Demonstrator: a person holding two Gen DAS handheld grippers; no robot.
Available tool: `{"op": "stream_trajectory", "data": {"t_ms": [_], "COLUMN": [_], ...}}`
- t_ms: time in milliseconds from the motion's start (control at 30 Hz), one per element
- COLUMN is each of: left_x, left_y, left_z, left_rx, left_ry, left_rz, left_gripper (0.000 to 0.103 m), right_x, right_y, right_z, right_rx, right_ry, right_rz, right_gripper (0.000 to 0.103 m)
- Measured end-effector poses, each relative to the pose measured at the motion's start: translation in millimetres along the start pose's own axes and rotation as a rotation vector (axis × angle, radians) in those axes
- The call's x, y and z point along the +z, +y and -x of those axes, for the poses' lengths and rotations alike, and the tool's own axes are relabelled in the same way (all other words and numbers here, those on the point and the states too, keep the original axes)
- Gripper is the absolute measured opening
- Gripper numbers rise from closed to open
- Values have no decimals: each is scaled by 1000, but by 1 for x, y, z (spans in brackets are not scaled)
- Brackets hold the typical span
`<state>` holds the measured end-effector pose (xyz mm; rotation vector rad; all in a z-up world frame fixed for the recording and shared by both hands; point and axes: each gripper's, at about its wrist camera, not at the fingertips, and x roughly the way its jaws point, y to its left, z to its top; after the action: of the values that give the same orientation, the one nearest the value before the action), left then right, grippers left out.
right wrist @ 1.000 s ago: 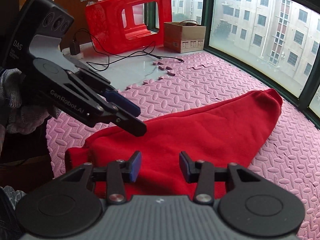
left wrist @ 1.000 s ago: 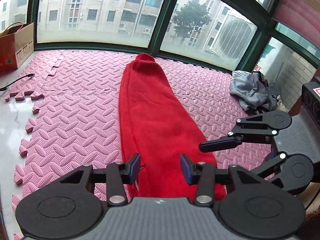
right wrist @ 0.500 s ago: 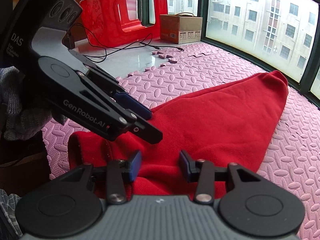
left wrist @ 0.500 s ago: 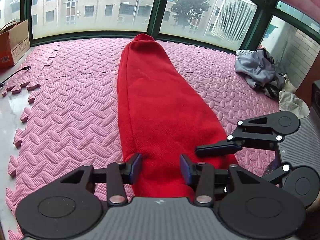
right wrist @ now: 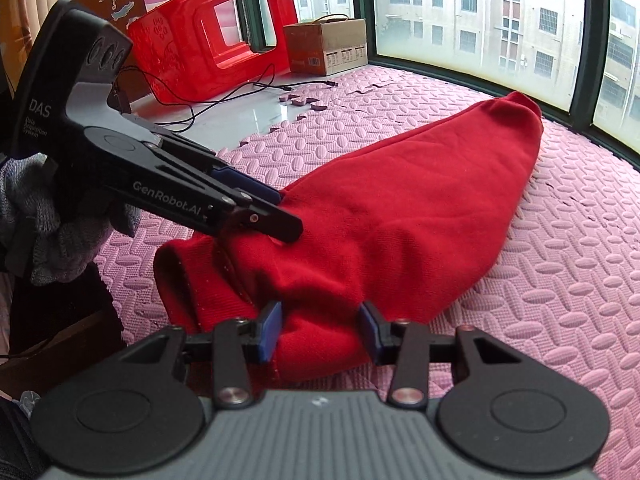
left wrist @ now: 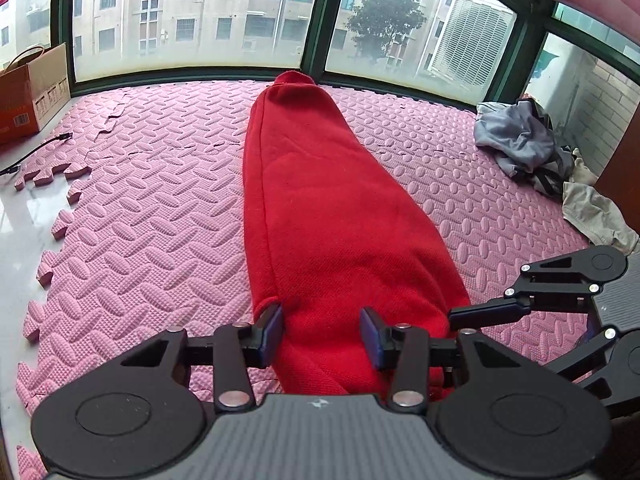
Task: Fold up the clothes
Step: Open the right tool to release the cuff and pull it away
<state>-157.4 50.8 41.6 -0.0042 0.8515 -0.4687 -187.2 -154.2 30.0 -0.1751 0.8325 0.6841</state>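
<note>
A long red garment (left wrist: 320,200) lies folded lengthwise on the pink foam mat (left wrist: 140,220), reaching to the window. Its near end sits between the open fingers of my left gripper (left wrist: 321,330). In the right wrist view the same garment (right wrist: 400,208) spreads to the right, and its near edge lies between the open fingers of my right gripper (right wrist: 320,330). The left gripper's fingers (right wrist: 256,216) rest over the cloth's near end there. The right gripper's fingers (left wrist: 488,314) show at the garment's right edge in the left view.
A pile of grey and beige clothes (left wrist: 528,144) lies at the mat's far right. A cardboard box (left wrist: 32,92) and a cable (left wrist: 36,152) sit at the left on the white floor. A red plastic stool (right wrist: 216,40) lies on its side behind.
Both grippers have moved forward and down onto the garment's near end. The cloth now sits between each gripper's open fingers. The near edge has bunched up a little.
</note>
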Motion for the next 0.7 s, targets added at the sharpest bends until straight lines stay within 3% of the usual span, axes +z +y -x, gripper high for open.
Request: {"op": "stream_trajectory", "data": {"t_ms": [200, 433, 700], "left_x": [7, 32, 25], "left_y": [-1, -12, -6], "left_z": [10, 16, -22], "left_rx": [1, -31, -31], "left_ry": [-4, -54, 36], "left_rz": [1, -8, 7], "left_gripper": [46, 48, 48], "right_x": [10, 30, 28], "right_y": [-7, -34, -58], "right_z": [21, 19, -14], "right_rx": [24, -57, -88], "right_ry": [-22, -61, -3], "right_rz": [12, 2, -22], "right_gripper": [43, 44, 44]}}
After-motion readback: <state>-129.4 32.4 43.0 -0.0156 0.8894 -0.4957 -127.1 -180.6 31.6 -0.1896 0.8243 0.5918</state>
